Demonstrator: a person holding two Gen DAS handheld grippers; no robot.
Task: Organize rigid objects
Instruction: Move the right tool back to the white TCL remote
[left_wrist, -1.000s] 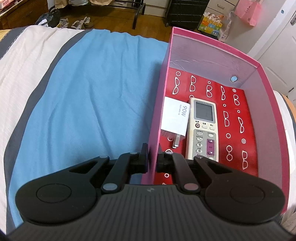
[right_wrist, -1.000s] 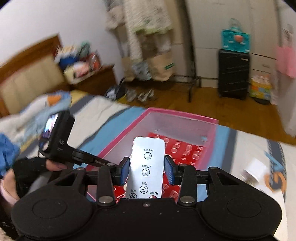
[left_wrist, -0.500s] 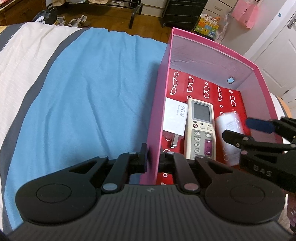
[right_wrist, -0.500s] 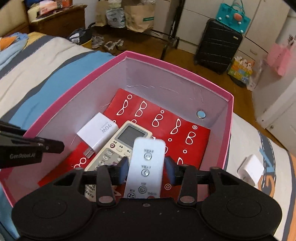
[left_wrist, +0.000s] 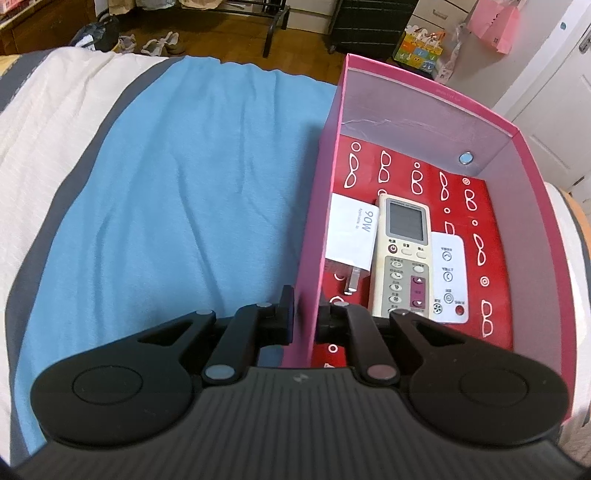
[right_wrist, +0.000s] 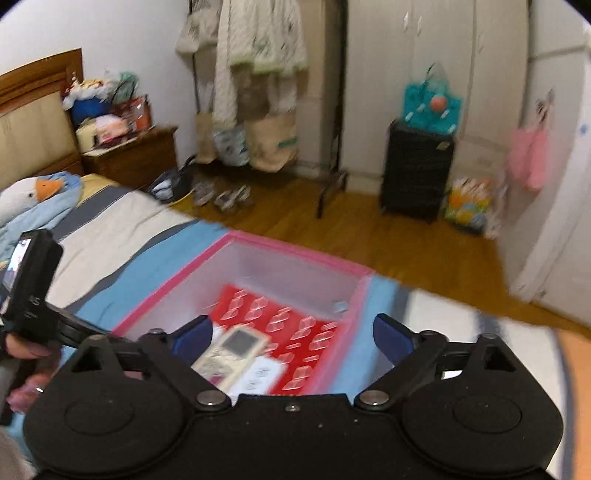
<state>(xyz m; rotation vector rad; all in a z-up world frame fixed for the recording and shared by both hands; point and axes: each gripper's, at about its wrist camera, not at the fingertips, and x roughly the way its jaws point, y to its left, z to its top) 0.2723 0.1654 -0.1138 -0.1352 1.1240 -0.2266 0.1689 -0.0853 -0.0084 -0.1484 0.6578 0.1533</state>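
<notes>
A pink box with a red glasses-print floor lies on the bed. Inside lie a white charger, a beige remote with a screen and a small white remote beside it. My left gripper is shut on the box's left wall near its front corner. My right gripper is open and empty, raised above the box, with the beige remote and the white remote below it. The right wrist view is blurred.
The bed has a blue blanket and white and grey bedding. Beyond the bed are a wooden floor, a black suitcase, a clothes rack, a nightstand and a goose plush.
My right gripper let go of the small white remote, which now lies in the box beside the beige remote. It opened and rose away, out of the left wrist view.
</notes>
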